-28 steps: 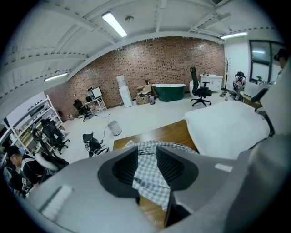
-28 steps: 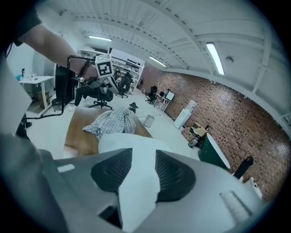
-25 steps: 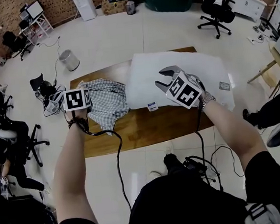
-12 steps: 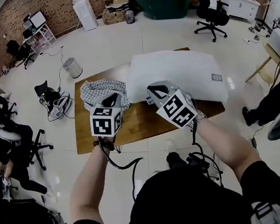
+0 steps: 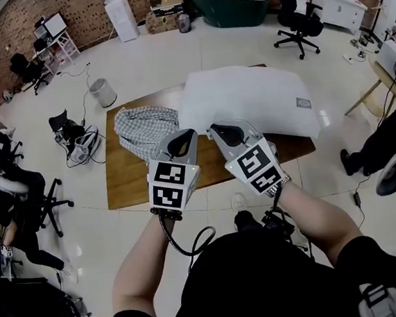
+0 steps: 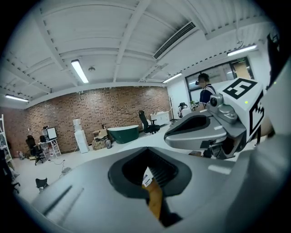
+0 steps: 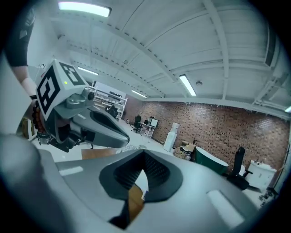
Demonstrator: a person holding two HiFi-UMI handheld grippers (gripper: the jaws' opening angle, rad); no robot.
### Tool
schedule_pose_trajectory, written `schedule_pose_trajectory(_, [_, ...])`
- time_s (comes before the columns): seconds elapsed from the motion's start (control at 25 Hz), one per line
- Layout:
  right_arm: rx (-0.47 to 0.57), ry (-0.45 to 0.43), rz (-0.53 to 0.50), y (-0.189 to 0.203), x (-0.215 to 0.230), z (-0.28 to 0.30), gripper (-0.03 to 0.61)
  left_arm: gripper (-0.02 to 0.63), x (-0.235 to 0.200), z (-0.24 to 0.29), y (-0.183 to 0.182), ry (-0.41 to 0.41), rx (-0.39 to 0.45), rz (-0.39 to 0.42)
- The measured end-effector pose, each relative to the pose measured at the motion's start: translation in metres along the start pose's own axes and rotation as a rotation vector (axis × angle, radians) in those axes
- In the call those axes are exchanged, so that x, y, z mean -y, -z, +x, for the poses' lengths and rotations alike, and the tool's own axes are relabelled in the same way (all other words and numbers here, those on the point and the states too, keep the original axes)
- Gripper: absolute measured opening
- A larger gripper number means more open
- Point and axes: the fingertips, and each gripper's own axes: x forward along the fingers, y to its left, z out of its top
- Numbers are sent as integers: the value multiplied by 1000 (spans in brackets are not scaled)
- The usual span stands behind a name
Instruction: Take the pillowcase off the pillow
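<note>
The checked pillowcase (image 5: 146, 128), off the pillow (image 5: 248, 101), was judged soft, light and floppy, best pinched at an edge, while the left gripper (image 5: 184, 133) and right gripper (image 5: 217, 127) were seen with jaws shut on nothing.

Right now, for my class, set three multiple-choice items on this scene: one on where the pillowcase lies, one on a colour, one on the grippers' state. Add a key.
1. Where does the checked pillowcase lie?
A) on the table, beside the pillow
B) on the floor
C) pulled over the pillow

2. What colour is the pillow?
A) green
B) white
C) brown

3. How do the two grippers stand?
A) both shut, holding nothing
B) left shut on the pillowcase
C) both wide open

Key:
1 A, it sits crumpled on the wood at the pillow's left in the head view.
2 B, the pillow is bare and white.
3 A, the jaws of the left gripper and the right gripper meet on nothing, the left's having just closed.
</note>
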Motion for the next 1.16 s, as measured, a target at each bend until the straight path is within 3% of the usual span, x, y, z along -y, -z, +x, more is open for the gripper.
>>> schedule_pose_trajectory(0.36, [26,33,29,-5,-2,-16,0,3,26,-6,-20,40,80,2])
schedule_pose_trajectory(1.16, [33,64,41,0,3,-16,0,3,31,8,-6,62,57,-24])
